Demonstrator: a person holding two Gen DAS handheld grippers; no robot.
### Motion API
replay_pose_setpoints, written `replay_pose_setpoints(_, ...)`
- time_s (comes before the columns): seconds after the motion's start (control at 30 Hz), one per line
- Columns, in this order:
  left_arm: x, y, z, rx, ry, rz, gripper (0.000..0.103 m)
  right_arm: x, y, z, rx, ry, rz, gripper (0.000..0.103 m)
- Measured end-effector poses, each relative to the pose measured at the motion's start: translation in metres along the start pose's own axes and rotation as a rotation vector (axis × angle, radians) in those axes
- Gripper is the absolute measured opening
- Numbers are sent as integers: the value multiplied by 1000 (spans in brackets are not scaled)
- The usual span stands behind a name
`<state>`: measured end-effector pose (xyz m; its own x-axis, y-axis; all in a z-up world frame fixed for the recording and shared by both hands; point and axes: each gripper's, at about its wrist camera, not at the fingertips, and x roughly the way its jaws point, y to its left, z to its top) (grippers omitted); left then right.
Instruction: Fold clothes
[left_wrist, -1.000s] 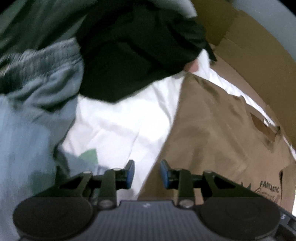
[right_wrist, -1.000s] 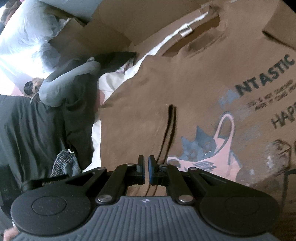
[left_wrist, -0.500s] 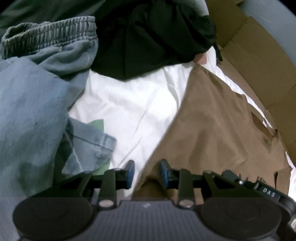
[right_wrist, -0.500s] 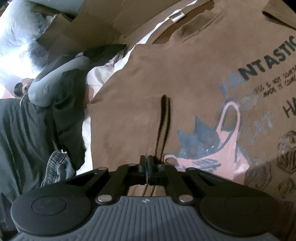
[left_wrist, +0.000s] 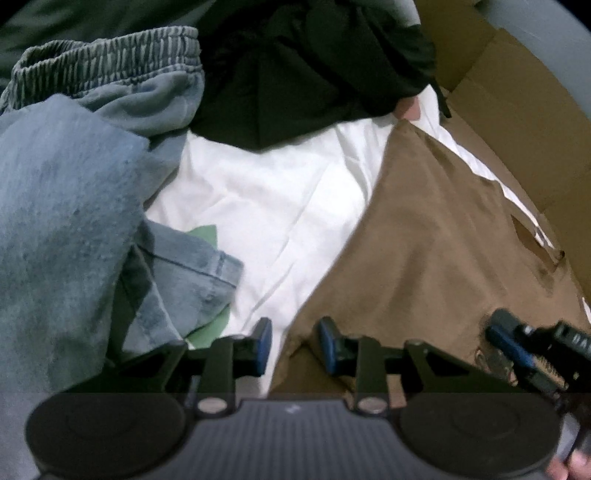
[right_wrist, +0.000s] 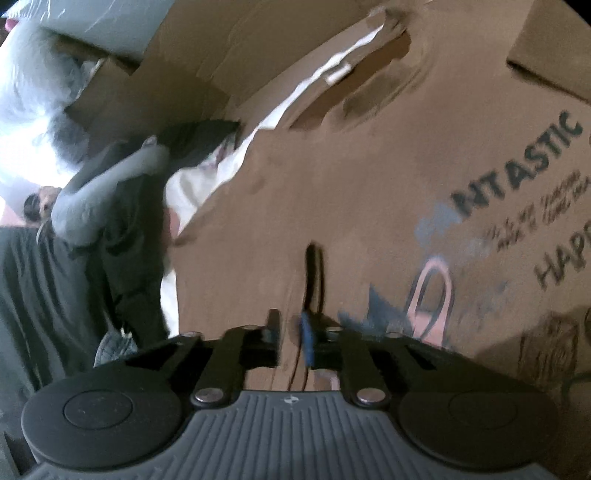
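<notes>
Opening, your right gripper (right_wrist: 291, 341) spreads its jaws over the brown T-shirt (right_wrist: 369, 206), a raised crease seemingly still between them. Your left gripper (left_wrist: 293, 345) stands parted at the shirt's near left edge, on the white sheet (left_wrist: 266, 199), pinching nothing.

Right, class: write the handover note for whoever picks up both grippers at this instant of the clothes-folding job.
Left gripper: fingers part open over the near edge of the brown T-shirt, pressing on nothing.
Right gripper: jaws opening over a pinched ridge in the shirt's printed front; cloth sits between the fingers, no firm grip.
Things: brown T-shirt spread flat on the white sheet, print up. Blue denim garments and a black garment are heaped to the left, unfolded.
Done: shirt laid out. No fold visible yet.
Left: fold the shirt, then the heap.
</notes>
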<state>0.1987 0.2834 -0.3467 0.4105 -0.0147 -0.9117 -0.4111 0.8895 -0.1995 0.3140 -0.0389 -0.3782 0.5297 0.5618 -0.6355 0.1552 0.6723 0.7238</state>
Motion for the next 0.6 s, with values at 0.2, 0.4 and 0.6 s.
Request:
replay_pose_setpoints(0.2,4,-3,-1,13,-4,9,31,11,1,18,-12,18,-18,17)
replay_pose_setpoints(0.4,5,-2,0,7,-3,8,31,13,4,29,-73,-3,-29,0)
replay_pose_setpoints(0.6,5,-3,-1,12,-3,12,31,10,2,36,-104,-19,-66,0)
